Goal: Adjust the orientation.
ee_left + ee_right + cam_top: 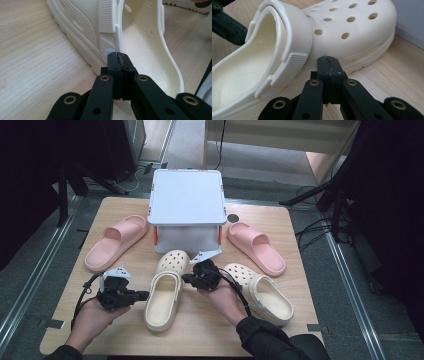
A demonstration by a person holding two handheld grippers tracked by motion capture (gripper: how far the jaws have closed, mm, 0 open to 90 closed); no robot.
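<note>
A cream clog [162,297] lies in the middle of the wooden table [200,335], toe toward the far side. My left gripper [145,295] points at it from the left. In the left gripper view the jaws [117,56] are shut with nothing between them, and their tips sit at the clog's [140,37] outer side by the strap rivet. My right gripper [186,279] comes at the same clog from the right. Its jaws [328,60] are also shut and empty, level with the clog's [352,32] sole edge just below the ribbed strap.
A second cream clog [265,295] lies to the right, partly under the right hand. Two pink slides [115,242] [256,247] flank a white lidded box [187,197] at the table's far middle. Bare wood runs along the near edge.
</note>
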